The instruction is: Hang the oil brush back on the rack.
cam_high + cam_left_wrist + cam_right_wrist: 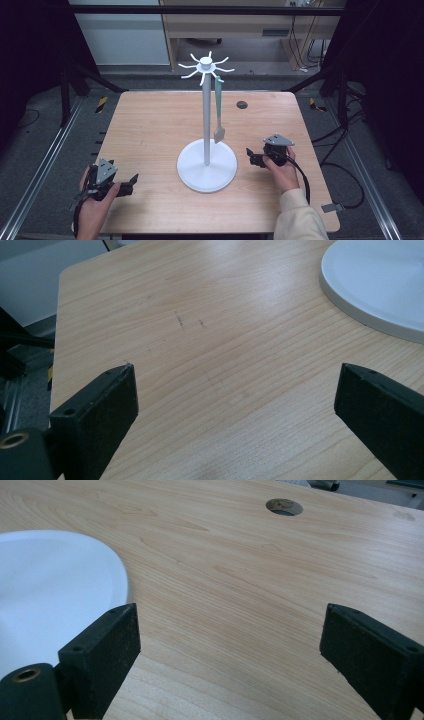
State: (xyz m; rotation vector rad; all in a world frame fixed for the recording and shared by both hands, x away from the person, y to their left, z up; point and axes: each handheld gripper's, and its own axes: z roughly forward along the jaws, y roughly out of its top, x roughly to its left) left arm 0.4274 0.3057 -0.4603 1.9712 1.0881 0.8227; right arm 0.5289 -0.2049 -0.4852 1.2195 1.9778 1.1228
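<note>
1. while the white rack (206, 116) stands upright near the middle of the wooden table (150, 130), its round base (207, 165) rests flat on the tabletop and its pole rises to a crown of short hooks (206, 66).
2. a pale green spatula (219, 109) hangs from one hook on the right side of the rack, its flat blade dangling just beside the pole and above the base, apart from the table.
3. the left gripper (131, 180) sits to the left of the rack's base, low over the table and held in a hand (92, 207); its jaws point toward the base.
4. from the left gripper view, the left gripper (235, 405) has its jaws spread wide with bare wood between them, and the edge of the base (375, 285) lies ahead to the upper right.
5. the right gripper (251, 155) sits to the right of the rack's base, close to its rim, held in the other hand (282, 170), whose cream sleeve (299, 217) comes in below.
6. from the right gripper view, the right gripper (227, 640) is likewise spread wide and holds nothing; the base (55, 585) is just beside one jaw.
7. a small round hole (242, 104) in the table lies beyond the rack, on its right.
</note>
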